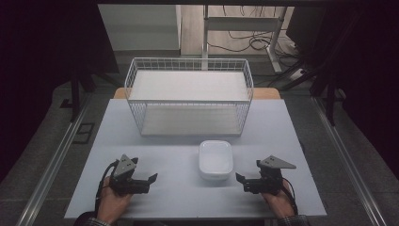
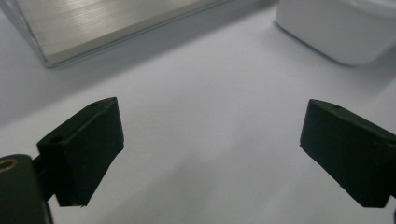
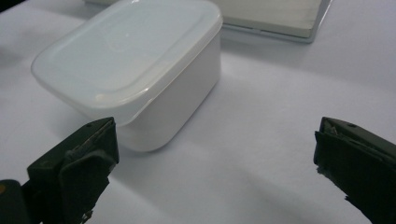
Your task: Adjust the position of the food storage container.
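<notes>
1. Lidded container (image 1: 215, 159) has smooth white walls; a grip on the lid's (image 3: 126, 49) rim could, I judge, pop it or tip the box.
2. It sits mid-surface (image 1: 188, 188), at 6 o'clock from the wire basket (image 1: 188, 96).
3. Right hand-held gripper (image 1: 244, 181), jaws wide and empty, has it near at 10 o'clock; left hand-held gripper (image 1: 149, 181), also wide and empty, has it at 2 o'clock.

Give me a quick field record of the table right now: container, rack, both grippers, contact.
container: white lidded container, lid on, standing on the table between the two grippers
rack: white wire rack at the far side of the table, behind the container
left gripper: jaws open, nothing between them, resting low near the table's front edge
right gripper: jaws open, nothing between them, pointed toward the container
contact: neither gripper touches the container
nearer gripper: the right one, judging by the high view
</notes>
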`<state>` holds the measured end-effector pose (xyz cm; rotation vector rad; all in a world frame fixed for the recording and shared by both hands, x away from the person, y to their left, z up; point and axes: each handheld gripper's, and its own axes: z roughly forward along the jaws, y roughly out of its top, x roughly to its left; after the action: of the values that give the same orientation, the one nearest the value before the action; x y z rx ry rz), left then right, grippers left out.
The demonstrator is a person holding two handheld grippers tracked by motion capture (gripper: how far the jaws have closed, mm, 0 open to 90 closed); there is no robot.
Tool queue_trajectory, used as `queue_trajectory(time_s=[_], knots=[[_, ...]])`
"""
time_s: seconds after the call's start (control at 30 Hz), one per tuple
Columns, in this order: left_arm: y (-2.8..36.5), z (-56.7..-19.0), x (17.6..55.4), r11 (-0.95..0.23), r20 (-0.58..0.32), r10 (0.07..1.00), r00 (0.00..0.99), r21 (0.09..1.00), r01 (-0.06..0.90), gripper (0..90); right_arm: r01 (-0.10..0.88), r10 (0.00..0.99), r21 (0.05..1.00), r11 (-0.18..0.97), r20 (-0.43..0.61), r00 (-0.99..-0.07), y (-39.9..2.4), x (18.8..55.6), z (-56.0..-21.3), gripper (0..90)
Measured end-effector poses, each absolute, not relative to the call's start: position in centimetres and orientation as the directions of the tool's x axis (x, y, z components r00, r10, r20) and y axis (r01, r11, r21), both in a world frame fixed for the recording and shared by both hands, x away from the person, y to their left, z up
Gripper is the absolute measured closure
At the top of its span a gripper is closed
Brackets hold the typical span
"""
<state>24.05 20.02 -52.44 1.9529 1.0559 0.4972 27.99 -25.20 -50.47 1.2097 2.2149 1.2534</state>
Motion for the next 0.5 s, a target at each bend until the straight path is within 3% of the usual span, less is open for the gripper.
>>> queue_trajectory(time_s=[0.13,0.17,0.23,0.5], knots=[[19.89,-52.67,24.35,-0.285,-0.095,0.812,0.576,0.797,0.532,8.8,0.521,0.806,0.819,0.24,0.131,-0.577,-25.45,28.15,-50.44,0.0],[20.09,-52.62,24.61,-0.25,-0.177,0.794,0.581,0.776,0.579,9.2,0.527,0.818,0.809,0.259,0.107,-0.566,-25.54,28.26,-50.52,0.0],[20.27,-52.57,24.67,-0.239,-0.2,0.785,0.586,0.776,0.584,8.7,0.535,0.828,0.803,0.263,0.097,-0.552,-25.69,28.43,-50.67,0.0],[20.02,-52.85,24.57,-0.267,-0.13,0.804,0.581,0.793,0.548,4.8,0.545,0.818,0.796,0.265,0.113,-0.564,-25.64,28.47,-50.38,0.0]])
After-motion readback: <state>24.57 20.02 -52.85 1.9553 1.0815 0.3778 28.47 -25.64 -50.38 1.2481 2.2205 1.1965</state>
